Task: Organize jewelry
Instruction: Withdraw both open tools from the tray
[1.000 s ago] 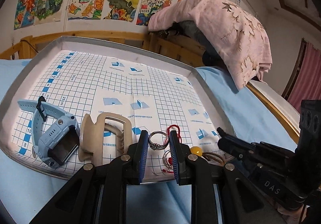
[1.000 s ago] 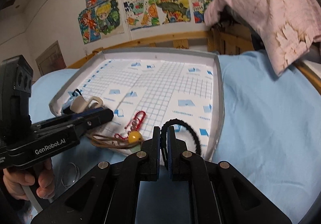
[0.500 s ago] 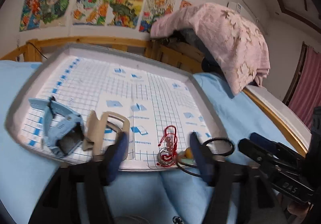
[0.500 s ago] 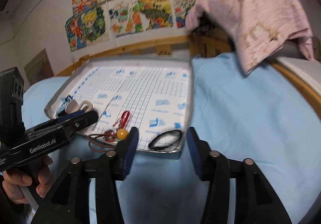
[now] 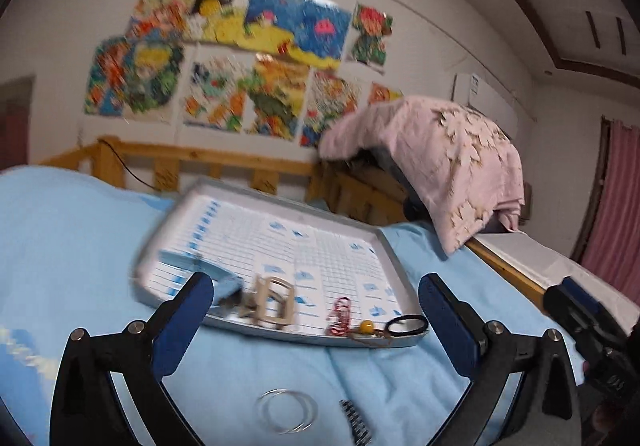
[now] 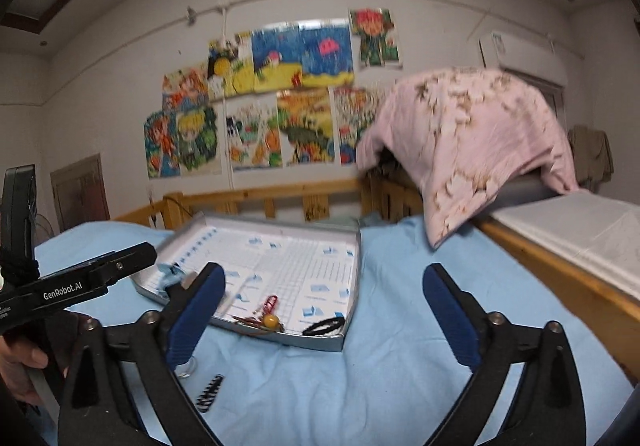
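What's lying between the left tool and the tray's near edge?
In the left wrist view, silver rings and a black comb-like clip lie on the blue sheet, short of the tray.

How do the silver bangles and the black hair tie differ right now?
The silver bangles lie on the blue sheet, outside the tray; the black hair tie lies inside it, at the near right corner. The bangles are thin metal rings, stacked; the hair tie is a single dark loop. Neither is held.

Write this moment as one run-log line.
left gripper: opening, nothing held | right gripper: opening, nothing held | tray: hair tie, claw clip inside | bangles: on bedsheet
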Action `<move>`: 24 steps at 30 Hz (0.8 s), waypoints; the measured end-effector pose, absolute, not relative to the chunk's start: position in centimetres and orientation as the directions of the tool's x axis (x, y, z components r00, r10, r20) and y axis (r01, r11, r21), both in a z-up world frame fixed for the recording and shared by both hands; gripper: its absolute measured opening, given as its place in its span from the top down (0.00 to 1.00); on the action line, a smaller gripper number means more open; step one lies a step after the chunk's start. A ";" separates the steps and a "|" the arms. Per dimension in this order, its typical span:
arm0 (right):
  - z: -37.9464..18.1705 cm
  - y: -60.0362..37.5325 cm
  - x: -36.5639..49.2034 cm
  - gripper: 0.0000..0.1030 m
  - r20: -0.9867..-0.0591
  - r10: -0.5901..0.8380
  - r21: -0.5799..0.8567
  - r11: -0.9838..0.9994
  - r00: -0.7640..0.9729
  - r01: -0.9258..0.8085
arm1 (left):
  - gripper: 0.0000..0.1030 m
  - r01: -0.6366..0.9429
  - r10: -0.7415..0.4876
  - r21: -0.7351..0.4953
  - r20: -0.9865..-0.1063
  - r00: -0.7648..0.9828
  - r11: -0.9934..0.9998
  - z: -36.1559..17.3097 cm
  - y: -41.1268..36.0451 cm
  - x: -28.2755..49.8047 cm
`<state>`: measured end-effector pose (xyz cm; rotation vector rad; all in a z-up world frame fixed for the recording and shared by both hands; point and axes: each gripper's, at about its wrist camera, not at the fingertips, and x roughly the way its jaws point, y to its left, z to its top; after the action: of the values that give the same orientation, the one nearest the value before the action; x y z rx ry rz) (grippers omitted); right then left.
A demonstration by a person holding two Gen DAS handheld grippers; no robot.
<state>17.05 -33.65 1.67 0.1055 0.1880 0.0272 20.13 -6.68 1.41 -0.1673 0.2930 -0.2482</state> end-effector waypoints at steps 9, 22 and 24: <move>3.1 -31.6 10.9 0.02 -0.119 0.068 0.094 0.994 0.991 -0.057 | 0.00 0.216 -0.237 -0.124 -0.189 0.953 0.968 2.2 -4.8 12.0; 0.9 -29.1 6.1 0.01 -0.169 0.109 0.100 0.991 0.980 -0.093 | 0.00 0.155 -0.180 -0.119 -0.242 0.953 0.981 0.2 -1.7 6.4; 0.5 -28.8 5.8 0.02 -0.182 0.116 0.093 0.991 0.976 -0.100 | 0.00 0.149 -0.170 -0.102 -0.249 0.953 0.984 0.0 -1.6 6.0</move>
<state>5.81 -28.78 0.52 0.0832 0.1881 0.1090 6.02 -1.57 -0.04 -0.0826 0.2604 -0.1621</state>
